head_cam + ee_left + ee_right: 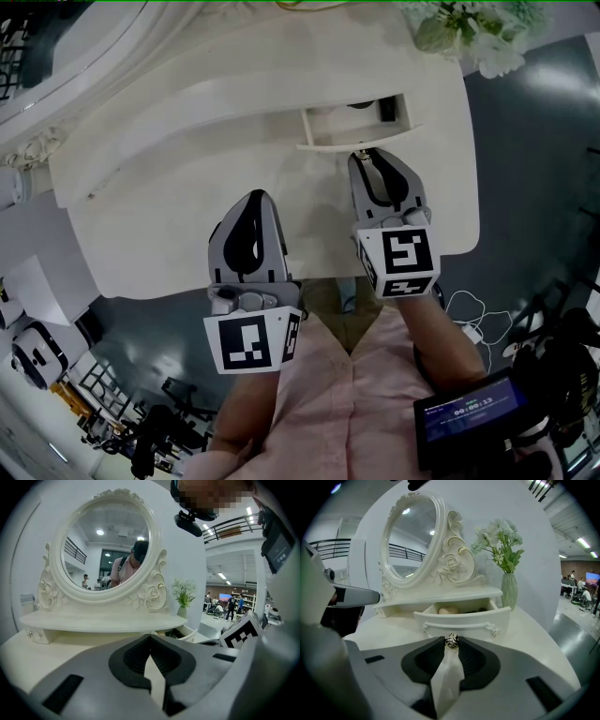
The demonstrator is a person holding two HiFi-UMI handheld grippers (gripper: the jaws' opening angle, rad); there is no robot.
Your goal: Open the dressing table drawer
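The white dressing table [178, 234] has a small drawer [354, 127] under its shelf, standing pulled out. In the right gripper view the drawer [464, 619] shows a curved front with a small rose-shaped metal knob [452, 640]. My right gripper [452, 642] is shut on that knob, its tips at either side of it. In the head view the right gripper [364, 156] reaches the drawer front. My left gripper [255, 197] hovers over the tabletop to the left, shut and holding nothing; its tips [150, 636] point toward the mirror.
An oval mirror [110, 550] in a carved white frame stands at the back of the table. A vase of white flowers [508, 590] sits right of the drawer. A pale round object [449, 610] lies inside the drawer. The table's right edge [473, 187] is close by.
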